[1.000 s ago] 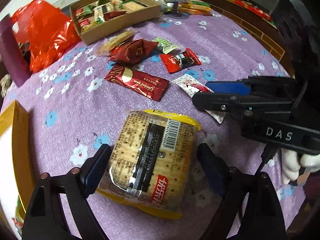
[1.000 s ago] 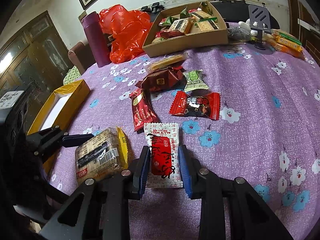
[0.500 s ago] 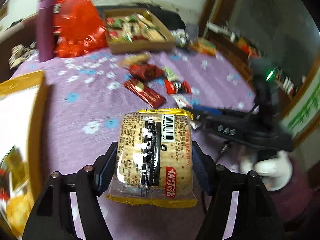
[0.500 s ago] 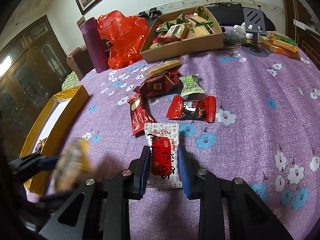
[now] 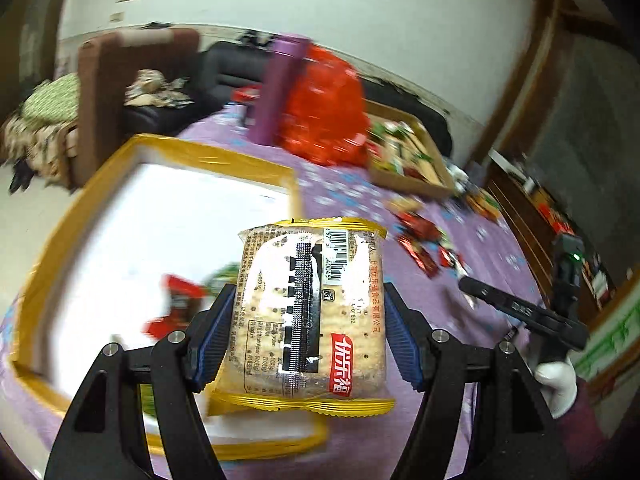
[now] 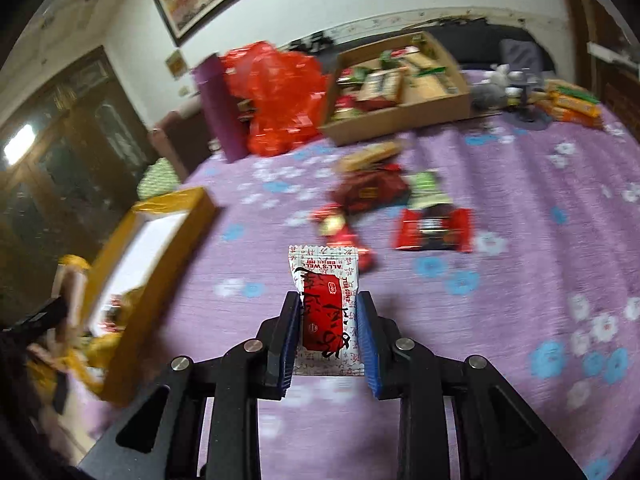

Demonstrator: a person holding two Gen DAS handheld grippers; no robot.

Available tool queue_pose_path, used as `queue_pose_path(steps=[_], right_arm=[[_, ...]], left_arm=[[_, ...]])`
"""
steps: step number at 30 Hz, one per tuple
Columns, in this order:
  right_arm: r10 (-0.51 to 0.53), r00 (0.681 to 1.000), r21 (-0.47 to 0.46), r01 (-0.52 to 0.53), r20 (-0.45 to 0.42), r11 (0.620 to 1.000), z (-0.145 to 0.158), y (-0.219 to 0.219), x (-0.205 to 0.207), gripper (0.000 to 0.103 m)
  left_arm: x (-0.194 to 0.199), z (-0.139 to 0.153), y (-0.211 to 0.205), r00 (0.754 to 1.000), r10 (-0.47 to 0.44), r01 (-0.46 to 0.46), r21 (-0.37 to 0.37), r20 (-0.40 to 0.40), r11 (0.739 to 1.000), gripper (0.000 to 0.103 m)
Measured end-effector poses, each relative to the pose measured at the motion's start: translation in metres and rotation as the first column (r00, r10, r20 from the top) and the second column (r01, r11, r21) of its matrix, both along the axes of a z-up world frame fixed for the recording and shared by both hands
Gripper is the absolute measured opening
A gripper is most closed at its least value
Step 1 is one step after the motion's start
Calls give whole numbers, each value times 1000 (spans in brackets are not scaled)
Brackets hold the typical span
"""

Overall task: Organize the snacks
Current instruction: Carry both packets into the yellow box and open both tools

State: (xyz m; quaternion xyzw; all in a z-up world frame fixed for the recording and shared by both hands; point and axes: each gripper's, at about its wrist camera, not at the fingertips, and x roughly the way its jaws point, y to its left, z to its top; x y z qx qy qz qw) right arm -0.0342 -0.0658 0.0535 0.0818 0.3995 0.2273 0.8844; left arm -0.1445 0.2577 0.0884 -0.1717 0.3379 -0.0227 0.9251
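Left wrist view: left gripper (image 5: 308, 332) clamps a cracker packet (image 5: 310, 312) (barcode up) above a yellow-rimmed box (image 5: 216, 160); right gripper (image 6: 328, 332) pinches a red-and-white sachet (image 6: 325, 308).

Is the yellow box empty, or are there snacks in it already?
Not empty. In the left wrist view, the yellow box already has a red wrapper and something green, blurred, on its white floor. How many is unclear.

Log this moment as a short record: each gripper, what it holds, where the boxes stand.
left gripper: shut on cracker pack, beside the yellow box
right gripper: shut on white-and-red sachet
yellow box contents: a red wrapper, blurred
cardboard tray: far side of purple tablecloth, full of snacks
loose snacks: several between tray and grippers
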Motion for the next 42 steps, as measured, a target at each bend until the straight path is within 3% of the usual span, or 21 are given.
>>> queue_pose_path(steps=[10,13,19,25,31,37,42], right_arm=[[240,970,-10,-241,-31,971,31,129,-12,28],[297,954,-35,-298,-47,954,33,168,-14,28],[345,933,-73,-353,-97,933,24,232,1,28],[349,923,-91,-366,-160,926,2,272,16,28],[357,914,-73,-376,-193,924,-10,287,22,33],[346,925,-43,-356,-154,933,3,270,17,39],[314,944,-17,-317,-104,948,20,233,10,41]], left_arm=[[-11,-22,76,984,173,-175,-73,-30,982,69],[-9,-19,92,983,181,-184,-75,-41,980,69],[27,-20,108,979,162,-163,1,-121,987,69],[45,-40,122,969,159,-169,-40,-187,985,69],[40,-37,130,976,160,-176,-101,-150,979,70],[25,-19,125,985,155,-166,-160,-78,973,70],[10,3,104,992,125,-122,-234,-3,965,80]])
